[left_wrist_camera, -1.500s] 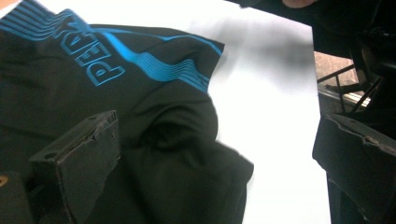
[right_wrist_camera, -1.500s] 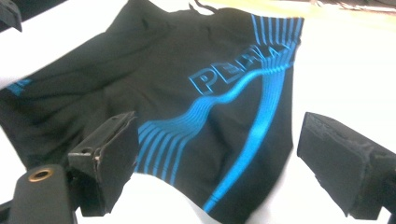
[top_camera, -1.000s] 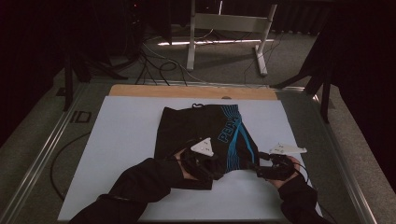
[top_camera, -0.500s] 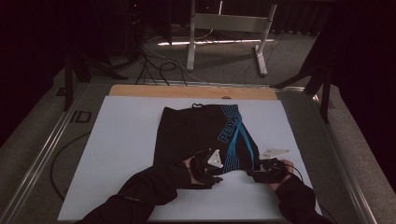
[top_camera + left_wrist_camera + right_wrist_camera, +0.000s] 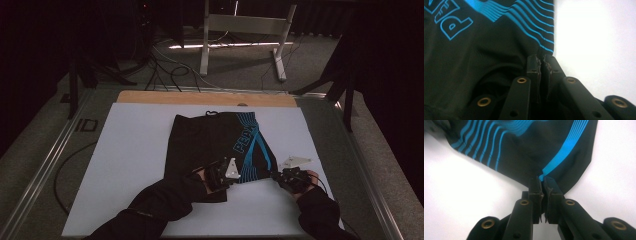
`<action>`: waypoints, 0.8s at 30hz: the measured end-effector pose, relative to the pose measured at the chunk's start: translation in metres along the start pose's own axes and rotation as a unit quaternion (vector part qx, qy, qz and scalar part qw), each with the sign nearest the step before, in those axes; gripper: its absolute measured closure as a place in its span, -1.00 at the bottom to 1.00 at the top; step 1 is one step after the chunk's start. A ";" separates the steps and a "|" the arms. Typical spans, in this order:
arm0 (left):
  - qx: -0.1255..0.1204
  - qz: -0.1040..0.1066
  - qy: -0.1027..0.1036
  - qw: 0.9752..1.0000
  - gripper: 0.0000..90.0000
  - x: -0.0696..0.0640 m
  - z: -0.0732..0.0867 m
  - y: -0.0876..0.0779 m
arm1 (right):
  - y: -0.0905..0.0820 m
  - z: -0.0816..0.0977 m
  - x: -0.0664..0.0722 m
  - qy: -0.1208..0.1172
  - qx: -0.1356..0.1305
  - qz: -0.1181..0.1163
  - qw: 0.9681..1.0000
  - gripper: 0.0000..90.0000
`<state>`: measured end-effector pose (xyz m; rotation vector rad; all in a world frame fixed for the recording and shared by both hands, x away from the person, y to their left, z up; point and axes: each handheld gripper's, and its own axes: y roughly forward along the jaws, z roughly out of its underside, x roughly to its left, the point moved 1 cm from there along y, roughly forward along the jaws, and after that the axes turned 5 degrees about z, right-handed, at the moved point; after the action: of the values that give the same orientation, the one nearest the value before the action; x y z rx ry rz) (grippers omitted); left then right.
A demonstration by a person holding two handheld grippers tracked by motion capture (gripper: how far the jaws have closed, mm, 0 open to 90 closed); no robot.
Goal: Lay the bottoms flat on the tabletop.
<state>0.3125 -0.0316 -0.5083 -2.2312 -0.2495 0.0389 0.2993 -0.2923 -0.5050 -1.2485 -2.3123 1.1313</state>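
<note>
We see a pair of black shorts with blue stripes and blue lettering lying flat on the white desk, near its middle, waistband toward the far edge and hem toward us. At the near hem, the left gripper has just been closing its jaws and now pinches the fabric; in the left gripper view the pads meet on a fold of dark cloth beside the thin blue lines. The right gripper has also just been closing and clamps the near right corner of the shorts, where in the right gripper view a broad blue stripe runs into its pads. Beyond the desk stands a white metal frame on the floor, among loose cables.
</note>
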 end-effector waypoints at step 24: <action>-0.020 0.070 -0.029 0.997 0.89 -0.005 0.001 -0.033 | -0.035 -0.006 0.001 0.026 -0.012 -0.069 0.997 0.91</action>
<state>0.3019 -0.0116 -0.4835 -2.2865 -0.1258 0.1760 0.2817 -0.2996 -0.4749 -1.0929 -2.3390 1.0161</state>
